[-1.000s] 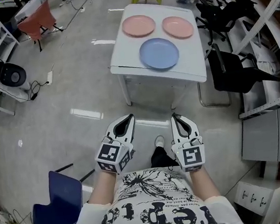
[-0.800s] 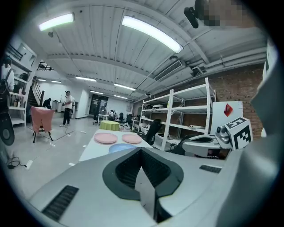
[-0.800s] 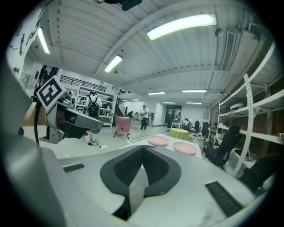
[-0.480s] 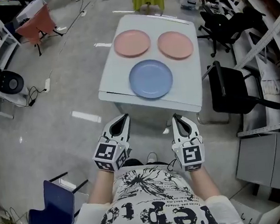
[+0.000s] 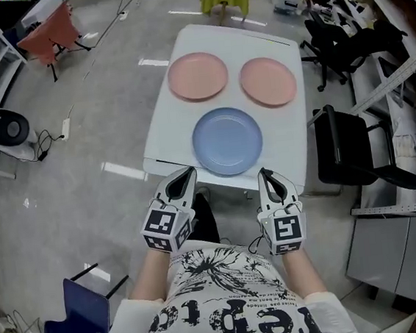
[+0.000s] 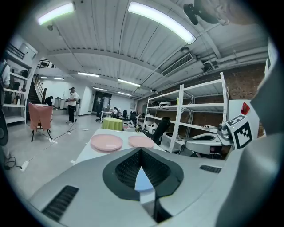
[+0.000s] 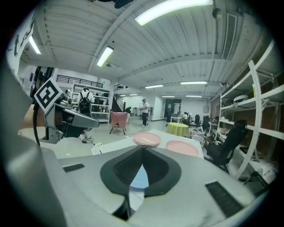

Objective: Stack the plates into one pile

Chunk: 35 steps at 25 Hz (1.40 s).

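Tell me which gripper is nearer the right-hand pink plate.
Right. The right gripper hangs nearly straight back from that pink plate; the left gripper hangs back and well off to its left.

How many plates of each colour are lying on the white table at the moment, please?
Round pink plates: 2
Round blue plate: 1
Total: 3 plates, all lying apart on the white table, none stacked yet.
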Motion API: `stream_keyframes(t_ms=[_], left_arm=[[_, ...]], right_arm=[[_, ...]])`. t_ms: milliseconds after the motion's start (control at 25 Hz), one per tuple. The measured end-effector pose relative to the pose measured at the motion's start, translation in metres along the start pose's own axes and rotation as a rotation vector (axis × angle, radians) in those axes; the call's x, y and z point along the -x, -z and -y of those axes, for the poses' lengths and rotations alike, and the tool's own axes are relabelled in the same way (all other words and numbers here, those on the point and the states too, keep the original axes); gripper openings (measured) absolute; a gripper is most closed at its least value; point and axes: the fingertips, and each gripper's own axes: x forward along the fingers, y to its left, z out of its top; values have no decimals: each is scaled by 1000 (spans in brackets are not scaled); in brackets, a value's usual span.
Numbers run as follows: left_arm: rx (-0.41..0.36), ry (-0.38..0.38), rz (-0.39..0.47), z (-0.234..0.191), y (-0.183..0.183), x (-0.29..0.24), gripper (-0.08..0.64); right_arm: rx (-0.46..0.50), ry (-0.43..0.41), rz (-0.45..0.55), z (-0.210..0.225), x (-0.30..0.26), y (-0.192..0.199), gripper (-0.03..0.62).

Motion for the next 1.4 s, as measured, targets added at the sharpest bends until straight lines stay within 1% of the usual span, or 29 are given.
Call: stream_keyframes(t_ms=[200,320,520,760,920,1040,1160,1320,1360,1400], left_arm=[[-7,37,-2,-54,-28,-57,5],[-11,54,-18,-88,-45,-92,5],[-1,60,-48,-145,-56,-148,5],[24,57,-97,-205,-56,-198,5],[29,29,-88,-240,-61,-226,5],[50,29,-101,-258,-58,-247,5],[48,1,-153,-279,-48,-267,5],[43,-25,-242,-302,-29,-286,5],[47,-29,-252,-307,-26,-290,5],[52,-32,-258,-313,-24,-294,6]], right_arm=[[-6,47,-38,17,-68,-17,6],[-23,67,-52,30,-113,-31,6],[-41,77,-91,48,-184,-38,6],[-59,73,-142,57,-258,-43,6],[-83,77,-149,66,-300,-48,6],[-105,85,-145,75,-326,-52,6],[-112,82,-153,81,-353,-50,6],[-173,87,-198,86,-380,-31,8],[-184,85,-213,87,-386,-26,19],[-191,81,-230,87,-393,-21,51]])
